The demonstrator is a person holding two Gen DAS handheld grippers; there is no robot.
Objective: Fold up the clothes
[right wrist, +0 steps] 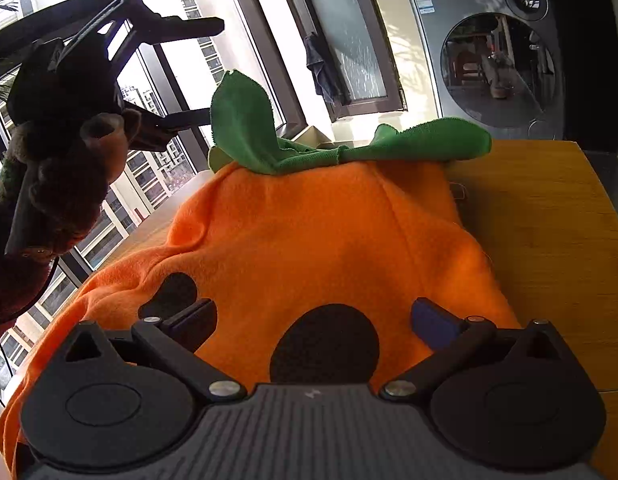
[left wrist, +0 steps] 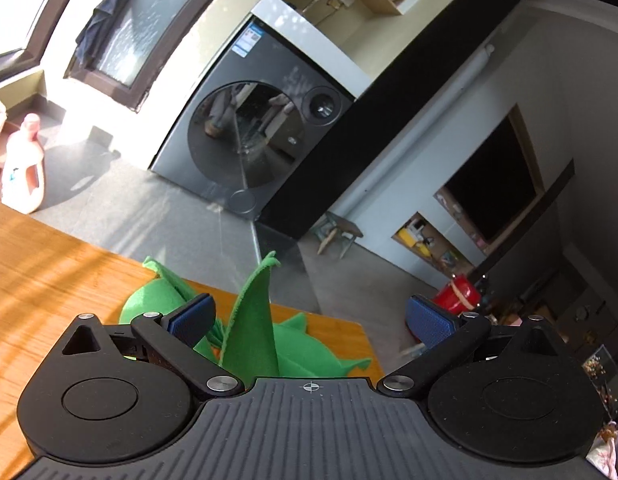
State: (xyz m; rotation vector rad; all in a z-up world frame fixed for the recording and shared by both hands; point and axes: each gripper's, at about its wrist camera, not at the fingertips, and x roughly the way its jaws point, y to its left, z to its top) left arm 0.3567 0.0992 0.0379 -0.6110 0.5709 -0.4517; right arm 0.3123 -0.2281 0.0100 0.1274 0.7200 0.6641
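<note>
An orange fleece pumpkin garment [right wrist: 309, 232] with black patches [right wrist: 325, 344] lies spread on the wooden table [right wrist: 549, 220]. Its green leaf collar [right wrist: 269, 148] is at the far end, and one leaf [right wrist: 241, 108] stands upright. My right gripper [right wrist: 315, 320] is open, low over the garment's near part, with a black patch between its fingers and nothing clamped. In the left wrist view my left gripper [left wrist: 311, 322] is open over the green collar [left wrist: 297, 348]; an upright leaf [left wrist: 253, 312] rises between its blue pads [left wrist: 193, 318] untouched. A person's hand [right wrist: 69, 168] holds the left gripper [right wrist: 215, 69] at the right wrist view's upper left.
The table's far edge [left wrist: 89, 248] and corner [left wrist: 357, 324] drop to a grey floor. Beyond stand a grey washing machine [left wrist: 253, 132] and a pink detergent bottle [left wrist: 23, 164]. Large windows [right wrist: 157, 80] run along the left side. Bare tabletop lies to the garment's right.
</note>
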